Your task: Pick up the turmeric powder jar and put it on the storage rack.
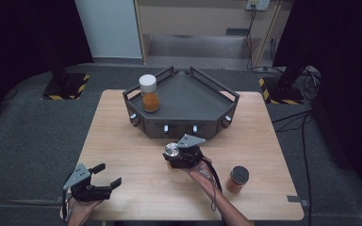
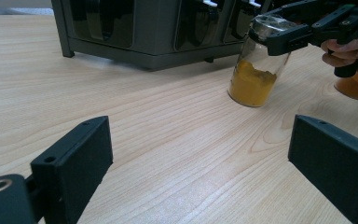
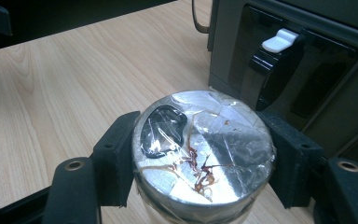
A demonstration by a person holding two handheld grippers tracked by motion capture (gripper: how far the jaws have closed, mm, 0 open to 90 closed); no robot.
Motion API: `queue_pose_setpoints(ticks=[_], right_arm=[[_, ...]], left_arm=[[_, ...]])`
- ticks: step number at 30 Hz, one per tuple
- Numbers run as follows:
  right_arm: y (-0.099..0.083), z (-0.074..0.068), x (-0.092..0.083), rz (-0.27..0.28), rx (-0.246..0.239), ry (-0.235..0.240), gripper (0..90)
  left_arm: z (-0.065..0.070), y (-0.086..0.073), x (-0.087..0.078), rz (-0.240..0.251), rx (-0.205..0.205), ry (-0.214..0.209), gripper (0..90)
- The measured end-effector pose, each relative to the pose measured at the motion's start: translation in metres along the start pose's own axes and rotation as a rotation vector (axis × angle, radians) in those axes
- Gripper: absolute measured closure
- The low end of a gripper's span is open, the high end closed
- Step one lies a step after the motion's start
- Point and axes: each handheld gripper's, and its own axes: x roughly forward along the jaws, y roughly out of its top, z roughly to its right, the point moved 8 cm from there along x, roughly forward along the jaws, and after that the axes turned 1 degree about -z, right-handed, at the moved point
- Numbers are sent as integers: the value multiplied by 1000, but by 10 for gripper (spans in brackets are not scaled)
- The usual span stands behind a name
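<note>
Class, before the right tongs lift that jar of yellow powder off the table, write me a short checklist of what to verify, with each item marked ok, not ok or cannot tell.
1. Right tongs closed on the jar near its top: ok.
2. Jar's top sealed, taped foil over it: ok.
3. Jar upright on the table: ok.
4. Left tongs open, holding nothing, well apart from the jar: ok.
5. Free space on the rack beside the white-capped jar: ok.
6. Grip firm enough to lift: cannot tell.

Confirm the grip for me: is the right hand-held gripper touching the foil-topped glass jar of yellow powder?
Touching: right gripper view shows both jaws of the right hand-held gripper pressing the jar.
</note>
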Motion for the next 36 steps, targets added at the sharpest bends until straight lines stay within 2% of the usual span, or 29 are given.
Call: queue_pose_setpoints(ticks=[12,18,24,32,36], right_arm=[[14,-2,-10,3,-28,24,344],[28,-2,-19,6,-50,35,344],[44,2,-29,14,-48,56,345],[66,5,-39,11,-76,57,344],[78,11,-43,22,-57,73,344]], left_arm=[[0,0,0,0,1,0,52],[0,0,0,-1,1,-1,53],[0,0,0,-3,1,-1,53],[0,0,1,-5,-1,-2,53],[0,0,1,-5,-2,-3,53]])
